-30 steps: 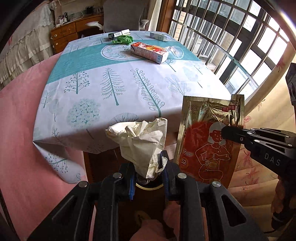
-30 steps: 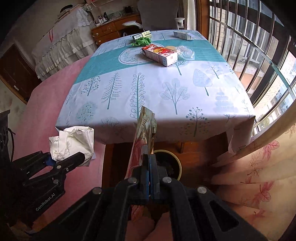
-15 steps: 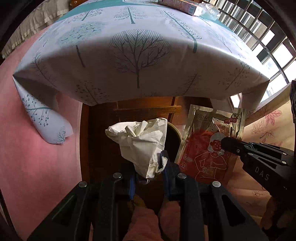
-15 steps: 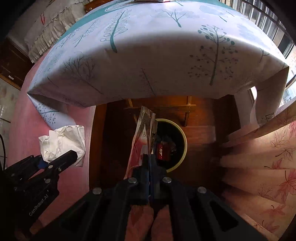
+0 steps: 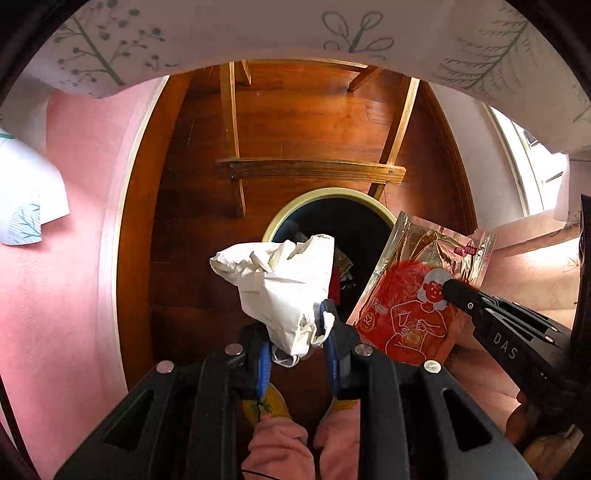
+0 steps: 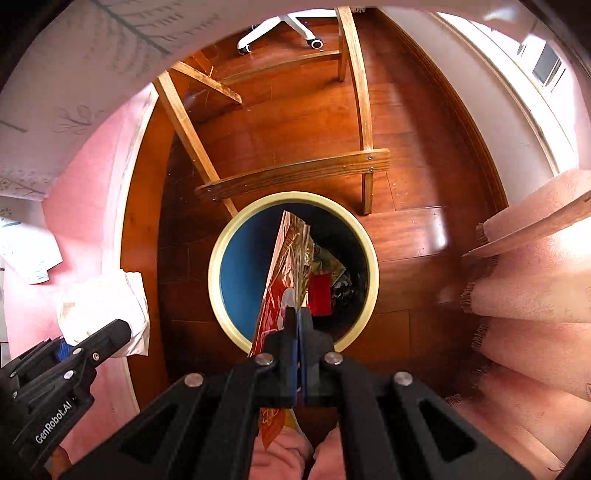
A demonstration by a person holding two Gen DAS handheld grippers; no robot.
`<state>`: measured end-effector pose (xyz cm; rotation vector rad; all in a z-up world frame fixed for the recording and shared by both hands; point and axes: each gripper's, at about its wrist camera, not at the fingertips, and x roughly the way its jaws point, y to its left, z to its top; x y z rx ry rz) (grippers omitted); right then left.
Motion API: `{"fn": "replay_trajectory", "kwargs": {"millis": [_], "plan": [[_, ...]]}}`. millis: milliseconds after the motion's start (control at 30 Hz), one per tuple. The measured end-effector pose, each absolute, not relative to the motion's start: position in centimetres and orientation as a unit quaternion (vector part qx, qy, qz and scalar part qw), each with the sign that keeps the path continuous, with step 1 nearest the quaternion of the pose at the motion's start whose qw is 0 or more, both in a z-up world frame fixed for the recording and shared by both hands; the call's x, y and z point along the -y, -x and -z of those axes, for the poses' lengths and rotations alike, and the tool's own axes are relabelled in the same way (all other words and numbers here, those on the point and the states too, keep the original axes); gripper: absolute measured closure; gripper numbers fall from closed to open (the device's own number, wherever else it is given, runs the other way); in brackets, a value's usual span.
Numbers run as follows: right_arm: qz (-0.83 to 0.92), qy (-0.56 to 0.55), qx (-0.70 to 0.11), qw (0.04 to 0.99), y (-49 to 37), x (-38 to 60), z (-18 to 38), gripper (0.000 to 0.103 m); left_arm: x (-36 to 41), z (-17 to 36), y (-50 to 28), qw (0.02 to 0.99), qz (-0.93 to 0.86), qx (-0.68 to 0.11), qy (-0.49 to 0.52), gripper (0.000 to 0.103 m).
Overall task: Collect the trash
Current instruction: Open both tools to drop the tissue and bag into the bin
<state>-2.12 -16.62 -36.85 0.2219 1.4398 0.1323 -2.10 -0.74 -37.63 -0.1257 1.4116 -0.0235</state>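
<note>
My left gripper (image 5: pixel 297 332) is shut on a crumpled white tissue (image 5: pixel 280 280), which hangs above the near-left rim of a round bin (image 5: pixel 325 194) with a cream rim and dark blue inside. My right gripper (image 6: pixel 297 314) is shut on a gold and red foil packet (image 6: pixel 288 266), held edge-on right over the bin (image 6: pixel 221 254). The same packet (image 5: pixel 417 295) shows its printed face at the right of the left wrist view, pinched by the right gripper (image 5: pixel 452 288). The left gripper (image 6: pixel 110 332) and its tissue (image 6: pixel 107 306) appear at lower left in the right wrist view. Several wrappers (image 6: pixel 325 280) lie inside the bin.
The bin stands on a dark wood floor (image 6: pixel 406 147) under the table, beside wooden table legs and a crossbar (image 6: pixel 295 173). The tree-print tablecloth (image 5: pixel 258 33) hangs overhead. A pink rug (image 5: pixel 55 295) lies left, pink curtains (image 6: pixel 535 277) right. An office chair's wheeled base (image 6: pixel 280 26) stands beyond.
Both grippers have dropped from above the tabletop to below its edge, carrying the tissue and the packet. The bin now fills the middle of both views.
</note>
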Motion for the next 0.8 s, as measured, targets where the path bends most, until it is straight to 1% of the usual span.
{"fn": "replay_trajectory", "kwargs": {"millis": [200, 400, 500, 567, 633, 733, 767, 800], "plan": [[-0.053, -0.094, -0.655, 0.748, 1.2, 17.4, 39.9, 0.102, 2.6, 41.1, -0.3, 0.755, 0.027, -0.652, 0.063, 0.081], [-0.044, -0.101, -0.652, 0.75, 0.0, 18.3, 42.6, 0.102, 3.9, 45.4, -1.9, 0.732, 0.038, -0.678, 0.065, 0.08], [-0.044, -0.107, -0.657, 0.745, -0.5, 18.3, 43.8, 0.102, 4.3, 46.6, -2.3, 0.726, 0.041, -0.683, 0.063, 0.078], [-0.048, -0.108, -0.659, 0.742, -0.6, 17.9, 44.3, 0.102, 4.4, 47.0, -2.5, 0.727, 0.042, -0.683, 0.059, 0.072], [-0.05, -0.102, -0.661, 0.742, -0.8, 17.5, 44.8, 0.102, 4.2, 47.1, -2.5, 0.727, 0.041, -0.683, 0.057, 0.06], [-0.048, -0.099, -0.66, 0.743, -1.0, 17.3, 45.2, 0.099, 3.8, 47.5, -2.5, 0.721, 0.041, -0.688, 0.066, 0.049], [-0.049, -0.101, -0.662, 0.741, -1.1, 17.2, 45.4, 0.099, 3.5, 47.5, -2.5, 0.719, 0.04, -0.69, 0.07, 0.047], [-0.049, -0.102, -0.666, 0.737, -1.1, 17.2, 45.7, 0.097, 3.3, 47.6, -2.4, 0.719, 0.038, -0.691, 0.072, 0.043]]}}
